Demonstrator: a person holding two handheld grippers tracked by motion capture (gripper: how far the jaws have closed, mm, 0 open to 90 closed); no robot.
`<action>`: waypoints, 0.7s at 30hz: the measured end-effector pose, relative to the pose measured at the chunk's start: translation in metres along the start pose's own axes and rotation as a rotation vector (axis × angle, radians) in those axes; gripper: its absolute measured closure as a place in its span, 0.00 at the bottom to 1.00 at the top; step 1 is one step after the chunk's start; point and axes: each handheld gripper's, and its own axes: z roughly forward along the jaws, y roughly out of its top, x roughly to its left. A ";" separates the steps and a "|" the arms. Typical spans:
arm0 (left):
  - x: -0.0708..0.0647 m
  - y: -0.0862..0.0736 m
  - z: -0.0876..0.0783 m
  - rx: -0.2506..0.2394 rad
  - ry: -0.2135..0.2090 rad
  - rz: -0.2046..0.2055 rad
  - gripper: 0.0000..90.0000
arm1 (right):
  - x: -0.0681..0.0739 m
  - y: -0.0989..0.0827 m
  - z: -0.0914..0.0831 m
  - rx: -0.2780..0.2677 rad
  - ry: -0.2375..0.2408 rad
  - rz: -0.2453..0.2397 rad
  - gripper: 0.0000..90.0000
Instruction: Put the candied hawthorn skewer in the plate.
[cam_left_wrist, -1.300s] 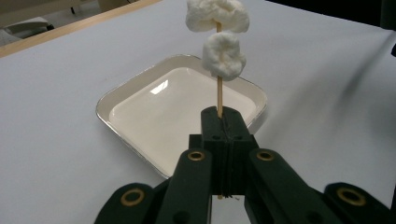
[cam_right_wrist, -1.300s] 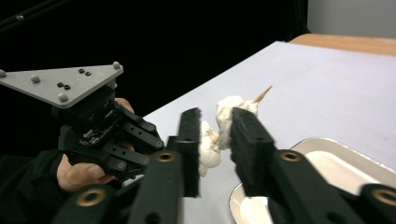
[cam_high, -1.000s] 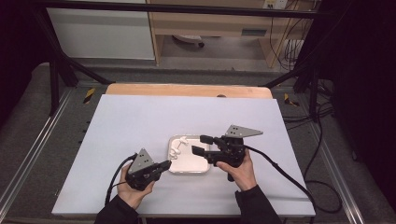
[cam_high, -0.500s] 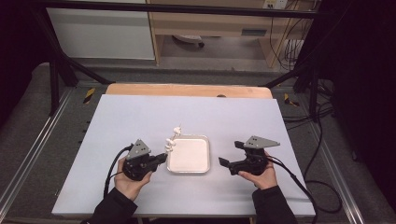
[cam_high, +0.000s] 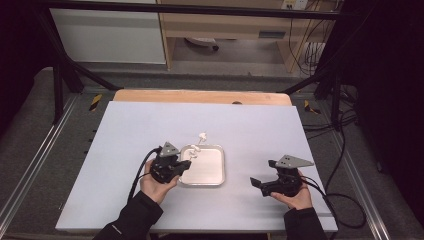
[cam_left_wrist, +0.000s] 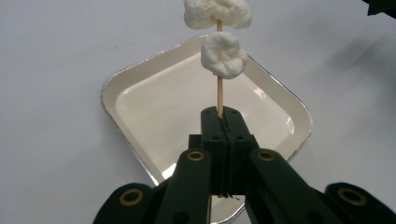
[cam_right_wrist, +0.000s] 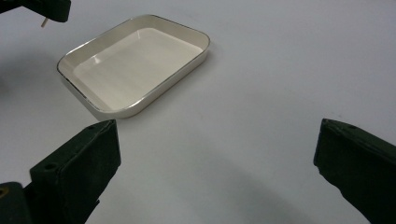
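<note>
My left gripper (cam_high: 186, 163) is shut on the lower end of a thin wooden skewer (cam_left_wrist: 219, 95). Two white marshmallows (cam_left_wrist: 224, 53) are threaded on its upper part. The skewer (cam_high: 198, 145) rises over the far left corner of a shallow cream tray (cam_high: 212, 170), whose inside is bare (cam_left_wrist: 140, 107). My right gripper (cam_high: 261, 173) sits low over the table to the right of the tray. Its jaws have just been opening and stand wide apart (cam_right_wrist: 217, 144) with nothing between them. The tray (cam_right_wrist: 135, 60) lies ahead of them.
The tray rests on a white tabletop (cam_high: 150, 120) with a wooden strip (cam_high: 200, 96) along its far edge. Black frame bars (cam_high: 65, 75) and cables (cam_high: 345, 150) flank the table. The left gripper's body (cam_right_wrist: 46, 7) shows at the top left of the right gripper view.
My right gripper has left the tray, moving right and down toward the near edge with its jaws spreading. My left gripper has carried the skewer rightward, up to the tray's left side.
</note>
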 end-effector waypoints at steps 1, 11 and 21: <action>-0.001 0.001 0.003 0.016 0.006 0.005 0.99 | -0.001 -0.001 -0.001 0.004 -0.006 -0.002 0.01; -0.004 -0.004 0.031 0.153 0.024 0.004 0.99 | -0.006 -0.007 -0.003 0.010 -0.016 0.011 0.01; -0.004 -0.007 0.044 0.228 0.035 0.019 0.98 | -0.006 -0.008 -0.003 0.008 -0.017 0.007 0.02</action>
